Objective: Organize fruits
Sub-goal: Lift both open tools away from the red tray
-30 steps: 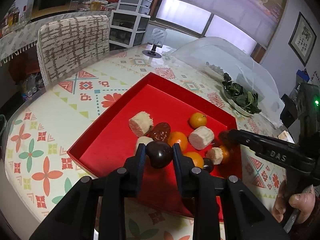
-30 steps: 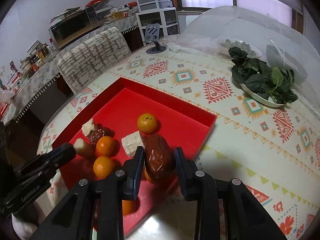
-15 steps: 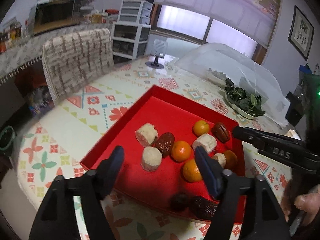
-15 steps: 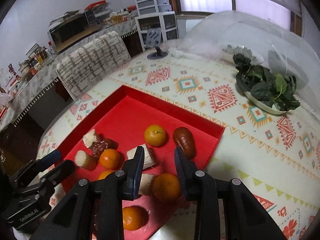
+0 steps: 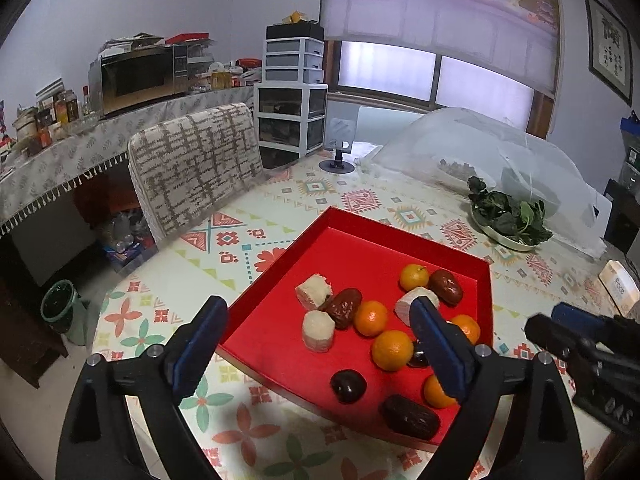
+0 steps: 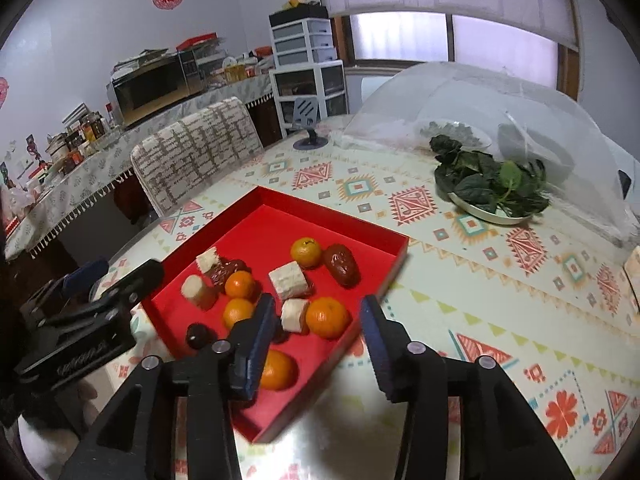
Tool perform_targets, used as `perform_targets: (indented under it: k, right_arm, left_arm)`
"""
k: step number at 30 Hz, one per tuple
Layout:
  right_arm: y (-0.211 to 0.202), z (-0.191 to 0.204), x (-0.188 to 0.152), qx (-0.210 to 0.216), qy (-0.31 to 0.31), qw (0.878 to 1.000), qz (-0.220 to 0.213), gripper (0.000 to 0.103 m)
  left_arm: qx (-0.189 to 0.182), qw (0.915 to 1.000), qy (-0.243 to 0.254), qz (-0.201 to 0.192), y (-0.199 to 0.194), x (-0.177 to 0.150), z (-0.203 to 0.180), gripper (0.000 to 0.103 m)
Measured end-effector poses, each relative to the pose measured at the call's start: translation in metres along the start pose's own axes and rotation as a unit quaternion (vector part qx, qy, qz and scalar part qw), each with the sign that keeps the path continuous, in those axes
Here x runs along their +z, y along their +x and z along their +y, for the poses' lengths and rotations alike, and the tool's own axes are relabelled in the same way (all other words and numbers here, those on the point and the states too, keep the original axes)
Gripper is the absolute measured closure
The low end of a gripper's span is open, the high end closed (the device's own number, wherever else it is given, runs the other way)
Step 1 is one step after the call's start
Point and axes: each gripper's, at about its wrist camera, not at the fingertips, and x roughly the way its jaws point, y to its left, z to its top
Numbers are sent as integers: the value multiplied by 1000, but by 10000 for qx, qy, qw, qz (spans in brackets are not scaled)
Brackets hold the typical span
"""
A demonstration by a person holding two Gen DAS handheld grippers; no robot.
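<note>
Patterned table [image 5: 280, 208], red tray [image 5: 280, 332] of fruit; left claw [image 5: 320, 344] and right claw [image 6: 316, 340] both wide apart, empty.

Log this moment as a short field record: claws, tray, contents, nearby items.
left claw: open, empty, above the tray's near edge
right claw: open, empty, over the tray's near corner
tray: red, shallow, on patterned tablecloth
contents: tangerines, dark dates, pale cut chunks, all loose
nearby: plate of greens, beside mesh food cover
</note>
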Motion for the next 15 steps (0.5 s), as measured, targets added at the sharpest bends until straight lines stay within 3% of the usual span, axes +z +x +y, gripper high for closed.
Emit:
perform_targets:
  k: [15]
  right_arm:
    - [-37, -16, -29, -55, 96, 9997, -218, 48]
  left_arm:
    - [-55, 9993, 366, -55, -23, -6, -40, 11]
